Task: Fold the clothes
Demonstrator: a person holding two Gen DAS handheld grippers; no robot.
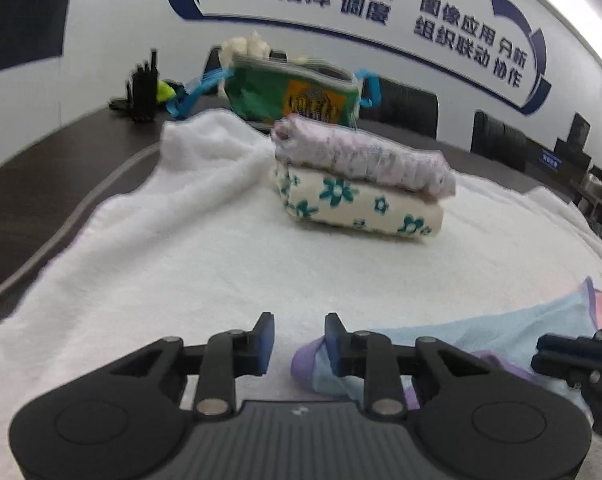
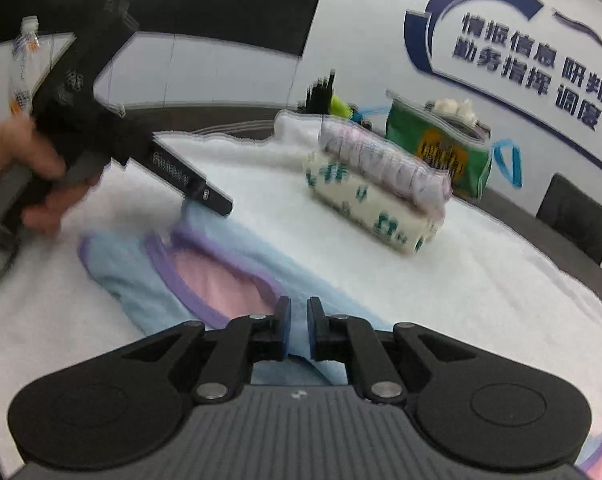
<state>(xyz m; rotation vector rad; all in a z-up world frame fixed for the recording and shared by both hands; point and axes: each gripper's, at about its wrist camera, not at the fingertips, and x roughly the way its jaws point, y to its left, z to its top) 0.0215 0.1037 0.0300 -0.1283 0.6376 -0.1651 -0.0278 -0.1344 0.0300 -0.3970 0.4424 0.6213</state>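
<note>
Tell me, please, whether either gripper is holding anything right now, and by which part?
The left gripper is open and holds nothing. The right gripper stands over the light blue garment near its purple-trimmed neckline, jaws narrowly apart; whether it pinches cloth cannot be told.

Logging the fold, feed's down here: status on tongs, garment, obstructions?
Left tongs open, empty. Right tongs nearly shut over blue garment, grip unclear. Garment flat on white towel. Folded stack clear behind.

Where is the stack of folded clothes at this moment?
The stack of folded clothes lies on the white towel, beyond both grippers, in front of the green bag.
</note>
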